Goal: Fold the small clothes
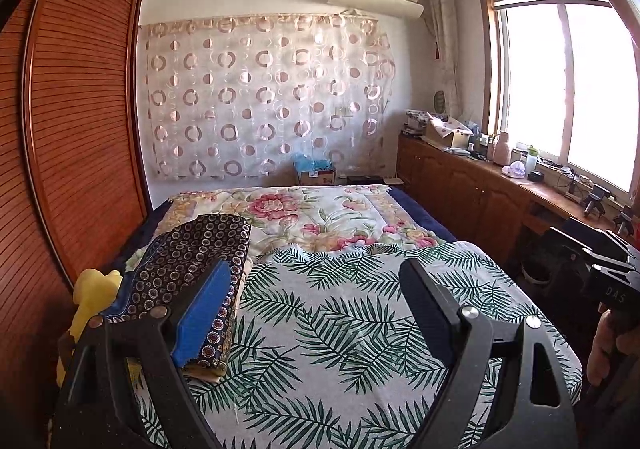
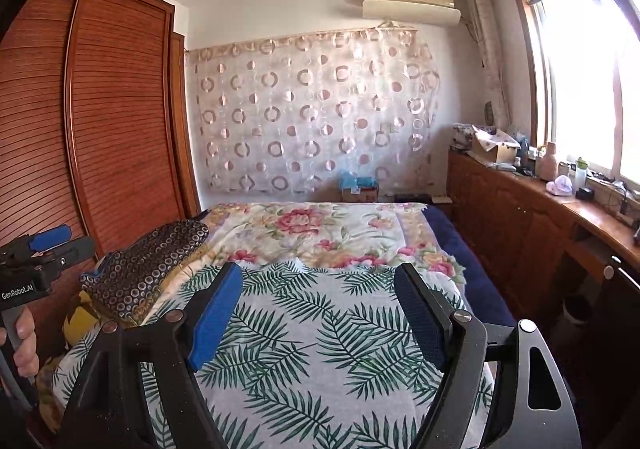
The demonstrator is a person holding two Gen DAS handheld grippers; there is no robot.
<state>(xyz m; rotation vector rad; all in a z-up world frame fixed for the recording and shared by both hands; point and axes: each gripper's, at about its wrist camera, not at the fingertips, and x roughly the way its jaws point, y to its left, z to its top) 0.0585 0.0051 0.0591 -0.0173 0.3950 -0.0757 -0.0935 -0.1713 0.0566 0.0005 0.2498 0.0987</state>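
Folded clothes (image 1: 200, 269): on the bed (image 1: 328, 313), left edge
Wardrobe (image 1: 80, 129): left of bed
Cabinet (image 1: 472, 185): right of bed

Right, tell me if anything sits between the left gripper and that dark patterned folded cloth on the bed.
Nothing visible does. The left gripper is open above the leaf-print sheet, and the dark patterned cloth lies on a stack just beyond its left, blue finger. Only bare sheet shows between the fingers.
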